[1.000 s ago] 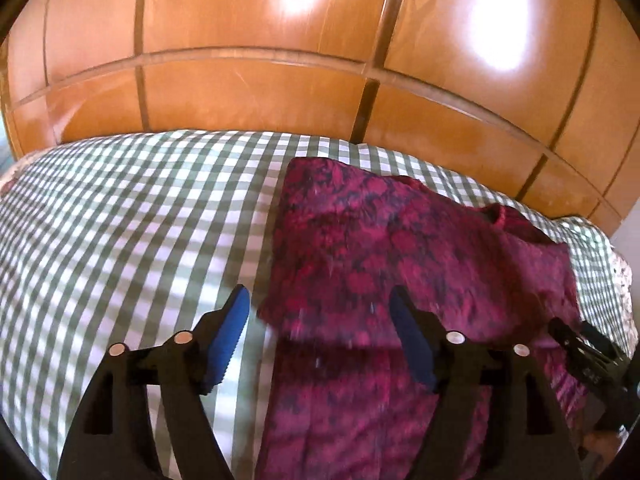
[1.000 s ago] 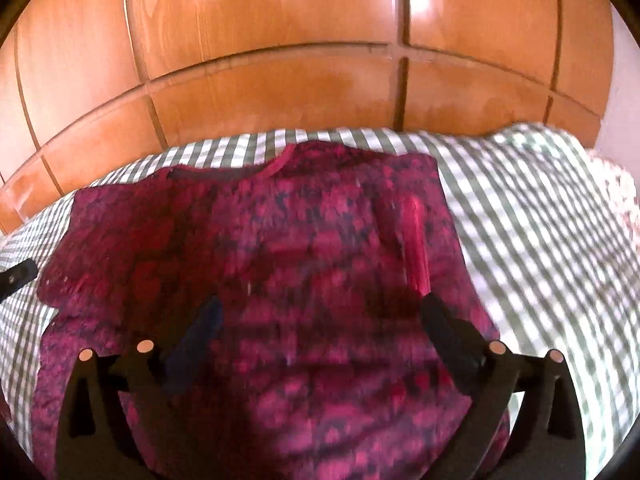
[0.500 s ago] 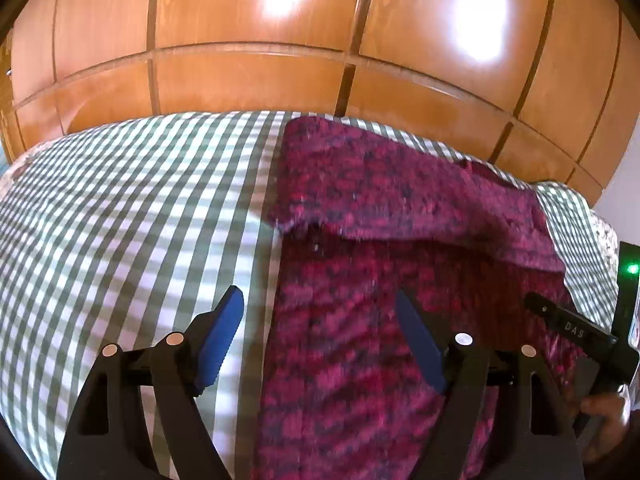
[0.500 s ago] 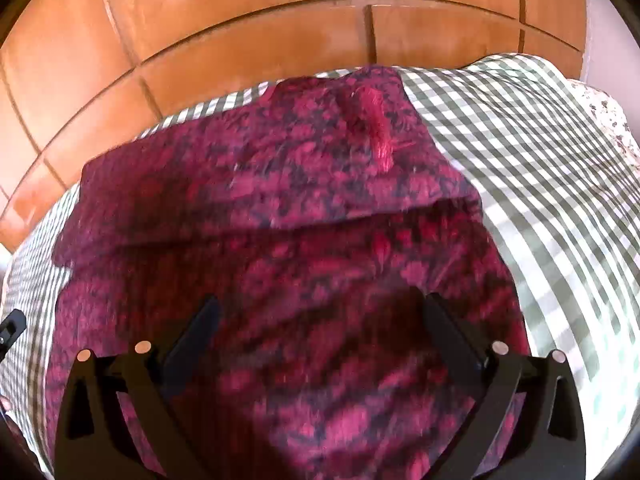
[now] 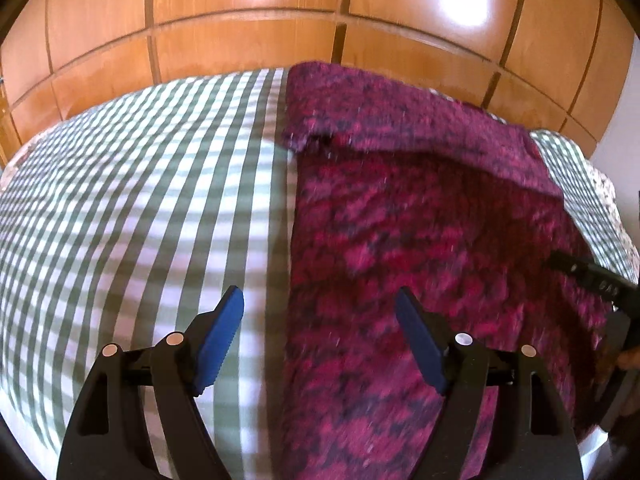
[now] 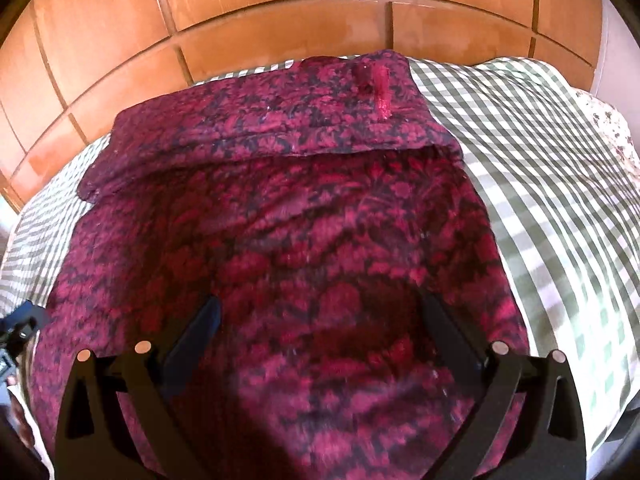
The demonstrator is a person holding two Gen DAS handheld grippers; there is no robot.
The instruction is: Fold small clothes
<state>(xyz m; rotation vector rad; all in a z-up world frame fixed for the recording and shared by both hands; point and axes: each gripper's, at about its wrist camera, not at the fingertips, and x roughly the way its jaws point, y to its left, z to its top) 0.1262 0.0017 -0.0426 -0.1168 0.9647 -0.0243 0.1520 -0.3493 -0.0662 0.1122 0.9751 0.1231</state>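
A dark red floral garment [image 5: 420, 240] lies flat on the green-checked bed cover [image 5: 140, 200], its far part folded toward me as a flap [image 6: 272, 128]. My left gripper [image 5: 320, 320] is open and empty, hovering over the garment's left edge, one blue-padded finger over the cover, the other over the cloth. My right gripper [image 6: 320, 328] is open and empty, low over the garment's [image 6: 300, 248] near middle. The right gripper's tip shows at the right of the left wrist view [image 5: 592, 280].
A glossy wooden panelled wall [image 6: 280, 12] rises right behind the bed. The checked cover [image 6: 552, 180] extends to the right of the garment, with a floral cloth edge [image 6: 612, 128] at the far right. The bed's near edge is close below the grippers.
Both grippers have pulled back toward me and lowered; the garment's far fold now lies further away in both views. Both stayed open and empty.
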